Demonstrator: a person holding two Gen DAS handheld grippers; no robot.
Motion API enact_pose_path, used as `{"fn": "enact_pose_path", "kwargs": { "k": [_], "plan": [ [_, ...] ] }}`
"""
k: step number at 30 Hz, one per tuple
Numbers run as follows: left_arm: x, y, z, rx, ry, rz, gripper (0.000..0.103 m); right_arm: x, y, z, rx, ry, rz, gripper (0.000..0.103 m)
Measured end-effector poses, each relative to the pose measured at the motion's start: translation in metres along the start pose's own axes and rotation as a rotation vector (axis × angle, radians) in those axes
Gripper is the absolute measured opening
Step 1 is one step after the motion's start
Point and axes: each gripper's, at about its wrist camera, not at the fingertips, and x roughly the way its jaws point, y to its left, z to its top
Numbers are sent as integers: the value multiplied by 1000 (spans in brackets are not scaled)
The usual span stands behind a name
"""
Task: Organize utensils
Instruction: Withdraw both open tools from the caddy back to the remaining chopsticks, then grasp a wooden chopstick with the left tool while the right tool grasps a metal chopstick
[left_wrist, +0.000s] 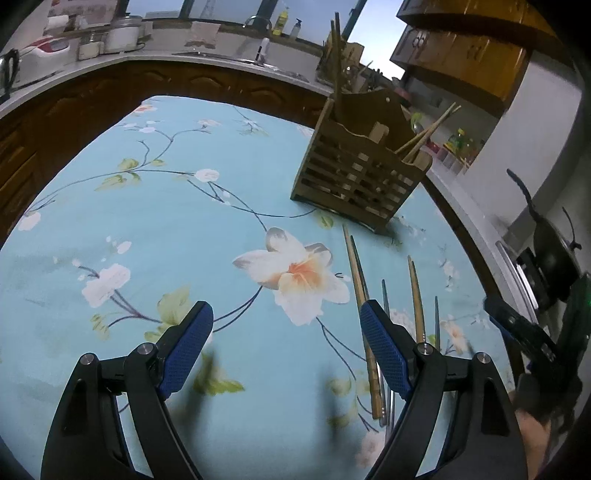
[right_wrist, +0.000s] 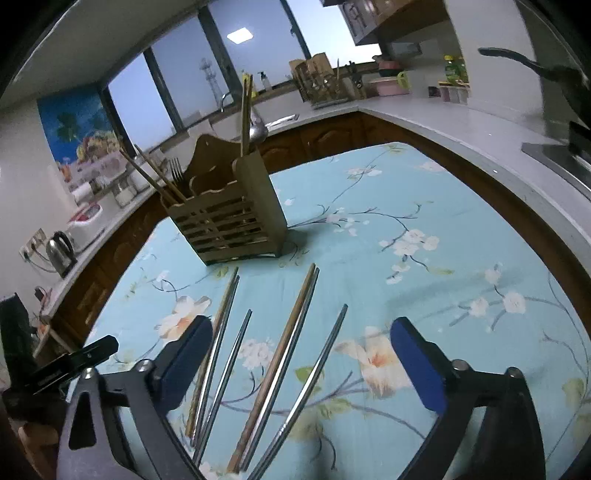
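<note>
Slatted wooden holder (right_wrist: 231, 221), glossy metal chopsticks (right_wrist: 306, 384)

The utensil holder (right_wrist: 236, 218) stands on the table (right_wrist: 424, 206), with chopsticks (right_wrist: 245, 110) upright in it. In front of the holder, loose chopsticks (right_wrist: 291, 350) lie side by side. Behind the holder runs the counter (right_wrist: 436, 107).

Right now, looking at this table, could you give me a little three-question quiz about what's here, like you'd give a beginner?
1. True or false: the wooden utensil holder stands upright on the floral tablecloth.
2. How many loose chopsticks lie on the cloth in front of the holder, in the right wrist view? A) two B) six C) ten
3. Fill in: both the left gripper and the right gripper are ____, holding nothing.

Key: 1 true. 2 B: two wooden chopsticks and four metal chopsticks. 3 open.
</note>
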Motion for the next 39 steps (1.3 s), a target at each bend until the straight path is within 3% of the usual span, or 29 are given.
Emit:
{"fn": "enact_pose_path", "kwargs": {
  "k": [5, 10, 16, 31, 32, 36, 39],
  "plan": [
    [14, -1, 7, -6, 29, 4, 84, 31, 7, 9, -37, 81, -31, 48],
    [26, -2, 12, -1, 51, 5, 84, 69, 11, 9, -60, 186, -50, 23],
    [39, -4, 22, 10, 68, -3, 84, 94, 4, 8, -47, 252, -75, 16],
    [109, -54, 65, 176, 139, 10, 83, 117, -3, 29, -42, 261, -80, 10],
    [114, -59, 67, 196, 142, 19, 81, 117, -5, 30, -35, 262, -74, 10],
    [135, -70, 74, 248, 179, 41, 59, 116, -8, 31, -34, 262, -65, 9],
    [148, -74, 75, 270, 205, 52, 52, 117, -11, 32, -29, 263, -56, 9]
  ]
}}
